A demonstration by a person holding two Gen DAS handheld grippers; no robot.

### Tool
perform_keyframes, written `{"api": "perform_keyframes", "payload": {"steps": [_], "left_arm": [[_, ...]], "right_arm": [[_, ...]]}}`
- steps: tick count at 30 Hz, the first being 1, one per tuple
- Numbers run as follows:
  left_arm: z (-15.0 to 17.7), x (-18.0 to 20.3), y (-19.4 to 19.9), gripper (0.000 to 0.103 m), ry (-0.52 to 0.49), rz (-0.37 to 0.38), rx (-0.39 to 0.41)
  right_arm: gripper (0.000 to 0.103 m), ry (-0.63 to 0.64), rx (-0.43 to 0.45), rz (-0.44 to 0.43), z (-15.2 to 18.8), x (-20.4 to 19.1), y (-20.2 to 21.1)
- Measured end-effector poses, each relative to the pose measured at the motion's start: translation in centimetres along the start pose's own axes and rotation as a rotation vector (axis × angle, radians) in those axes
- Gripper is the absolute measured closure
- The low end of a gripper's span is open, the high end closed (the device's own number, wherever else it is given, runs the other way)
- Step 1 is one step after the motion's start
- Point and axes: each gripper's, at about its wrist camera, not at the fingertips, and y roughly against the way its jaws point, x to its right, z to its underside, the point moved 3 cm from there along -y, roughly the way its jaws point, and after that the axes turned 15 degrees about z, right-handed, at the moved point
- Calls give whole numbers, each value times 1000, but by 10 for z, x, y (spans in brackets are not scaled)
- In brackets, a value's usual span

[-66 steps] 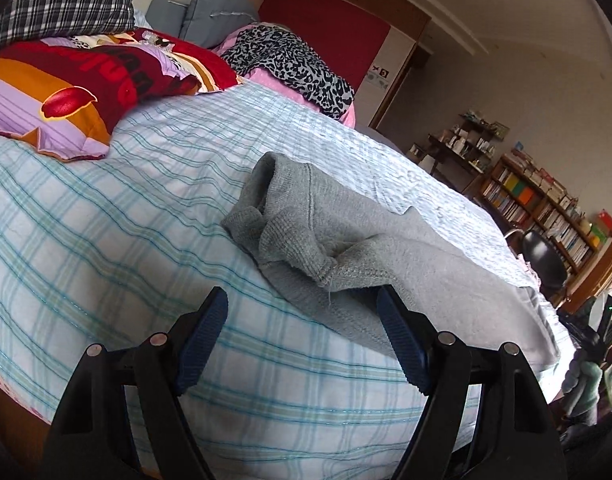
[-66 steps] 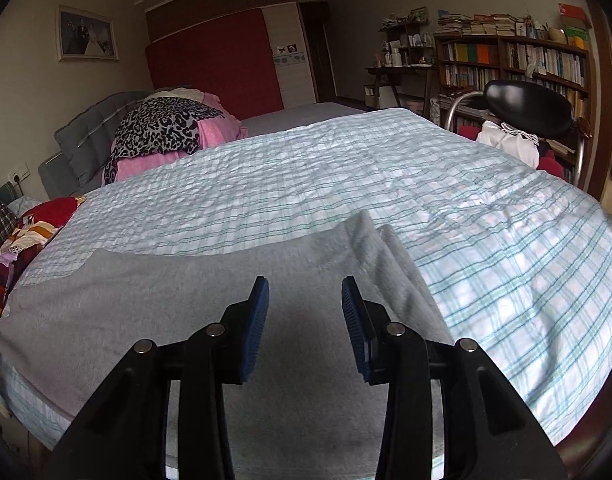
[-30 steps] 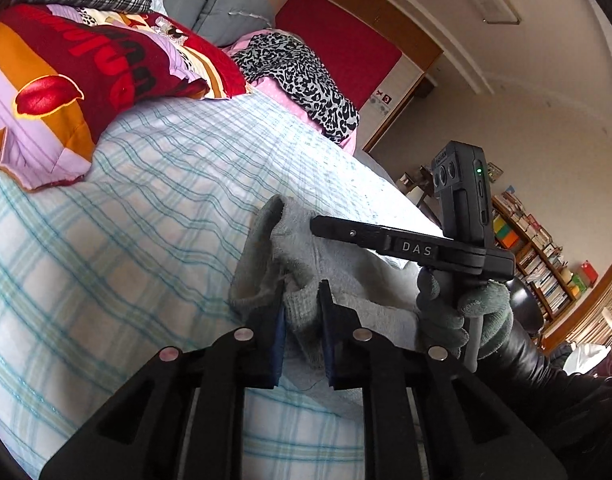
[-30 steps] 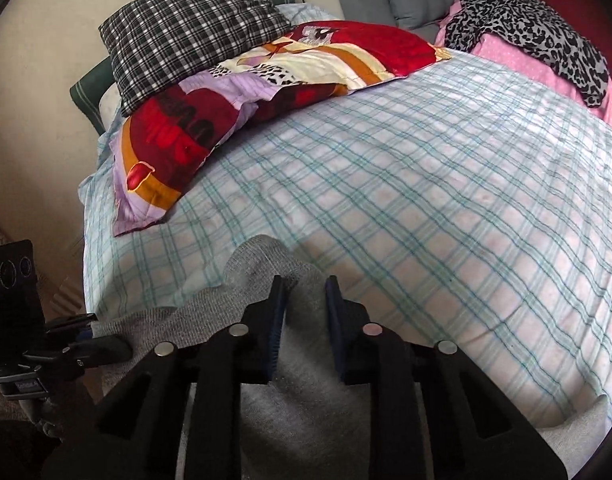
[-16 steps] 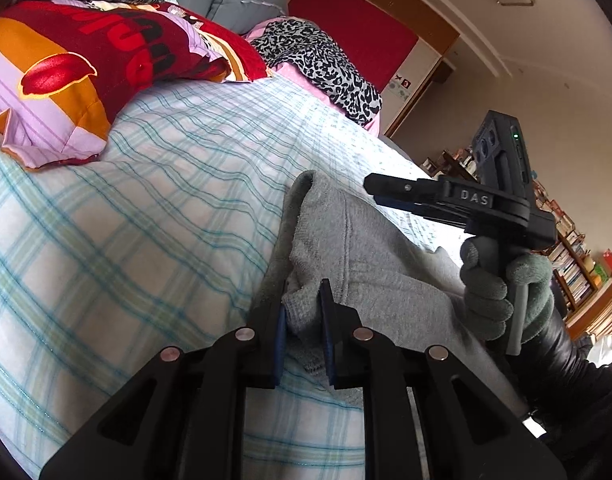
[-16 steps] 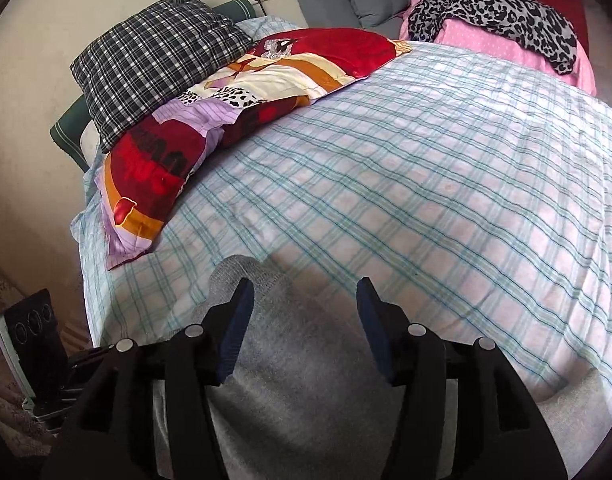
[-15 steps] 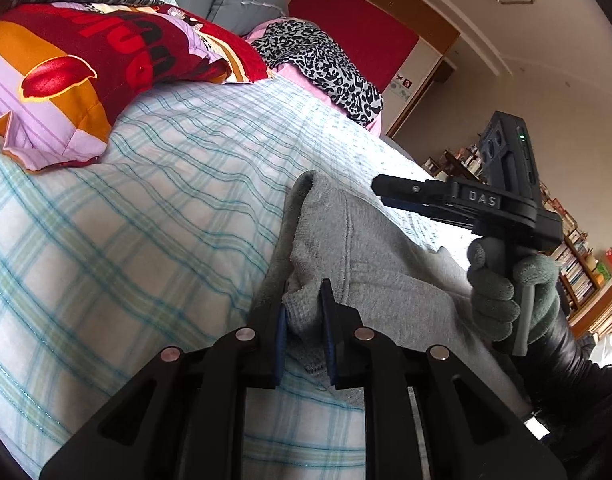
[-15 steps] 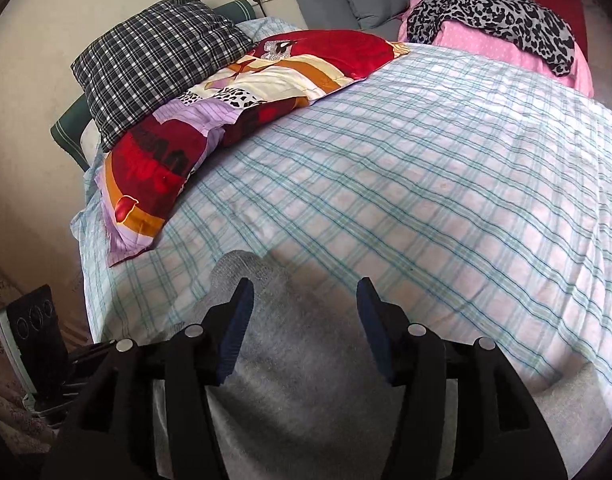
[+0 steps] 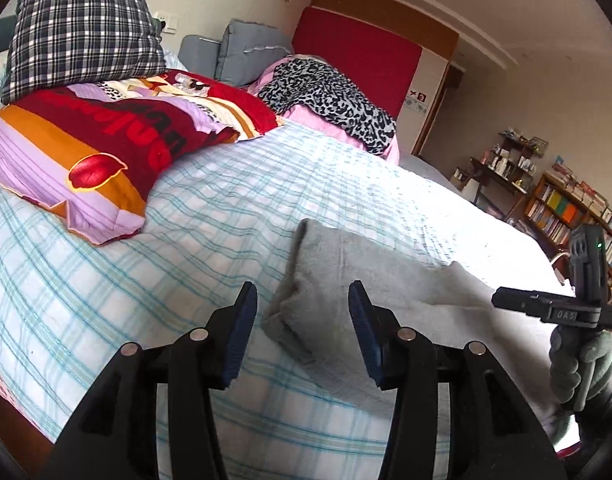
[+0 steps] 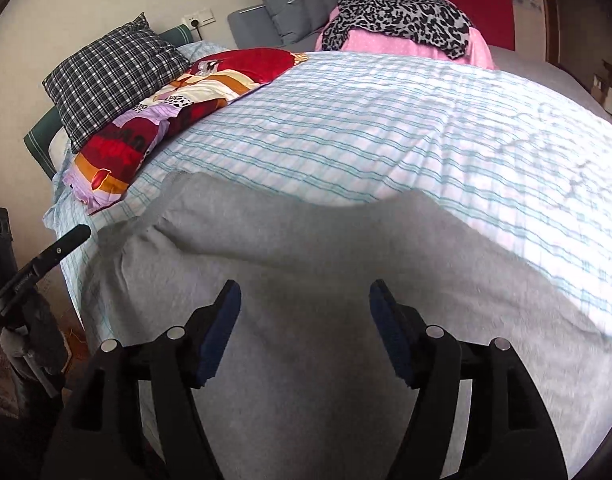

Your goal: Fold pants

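Grey pants (image 9: 345, 280) lying folded on checked bed (image 9: 186, 260), near bed's front edge, well short of colourful pillow (image 9: 98, 152). Risk — folded-over end looking loosely stacked; top layer could be slipping back or dragging if gripper brushes it. Long axis running along bed's front edge, folded end pointing toward pillow. Left gripper (image 9: 302, 320) opening, nothing pinched. Right gripper (image 10: 304, 328) opening too — hovering over cloth, empty.

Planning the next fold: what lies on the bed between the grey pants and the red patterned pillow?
Nothing: in the left wrist view only bare checked sheet separates the pants from the pillow.
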Motion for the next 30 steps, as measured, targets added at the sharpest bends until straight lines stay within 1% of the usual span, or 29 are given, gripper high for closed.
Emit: {"api": "perform_keyframes", "payload": {"steps": [3,6,9,11,13,14,16,18,20,22,24,25,28,30], "left_arm": [[3,33,-11,55,-62,63,-30],[12,67,-37,55,-119,127,-99],[23,90,-63,55,-143,155,-160],[30,103,-75,55,-150,187,-195],[42,117,-86,55,-194,201,-240],[49,123,-90,55,-224,193,-266],[66,127,-98,55,-275,153,-318],[79,122,-102,55,-293,120,-352],[88,119,-100,55,-322,116,-349],[89,119,-98,55,-345,97,-358],[83,121,-98,55,-323,93,-365],[78,124,-99,55,-307,107,-360],[60,145,-103,54,-295,168,-304],[54,165,-110,53,-307,228,-280]], "right_arm": [[35,35,-33,63,30,1,6],[33,105,-80,77,62,-10,6],[27,200,-44,83,90,-24,21],[26,237,-29,72,106,-30,31],[26,257,-3,66,120,-30,39],[26,242,0,47,126,-28,42],[26,215,9,8,134,-21,48],[26,193,23,-22,139,-15,57],[26,154,38,-46,142,-4,68],[26,91,63,-42,140,12,79],[26,20,104,9,136,35,91],[26,-17,123,44,135,48,95],[26,-131,144,168,129,89,100],[26,-174,144,248,135,110,102]]}}
